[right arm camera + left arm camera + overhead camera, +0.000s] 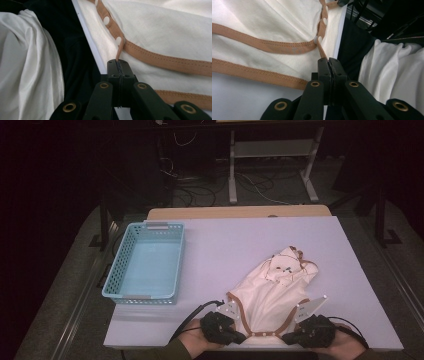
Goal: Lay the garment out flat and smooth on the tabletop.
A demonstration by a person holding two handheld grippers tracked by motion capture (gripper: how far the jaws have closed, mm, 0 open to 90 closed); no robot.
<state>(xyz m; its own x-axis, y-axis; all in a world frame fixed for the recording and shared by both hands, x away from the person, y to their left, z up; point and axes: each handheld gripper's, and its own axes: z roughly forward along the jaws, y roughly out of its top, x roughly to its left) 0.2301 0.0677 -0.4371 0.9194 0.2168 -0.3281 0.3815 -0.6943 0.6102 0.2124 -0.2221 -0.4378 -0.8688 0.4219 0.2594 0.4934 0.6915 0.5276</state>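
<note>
A cream baby bodysuit [272, 292] with tan trim lies crumpled on the white table [225, 240], its snap-buttoned bottom hem toward the front edge. My left gripper [241, 337] pinches the hem's left corner. In the left gripper view its jaws [328, 61] are shut on the tan trim strip [322, 51] by the white snaps. My right gripper [286, 338] holds the hem's right corner. Seen from the right gripper view, the jaws [118, 62] are shut on the tan trim [120, 50] just below two snaps. Both hands rest at the table's front edge.
A light blue perforated plastic basket [147, 262] stands at the table's left side with nothing in it. The person's white shirt [397, 72] and dark clothing sit just past the front edge. Table legs and cables are on the floor behind.
</note>
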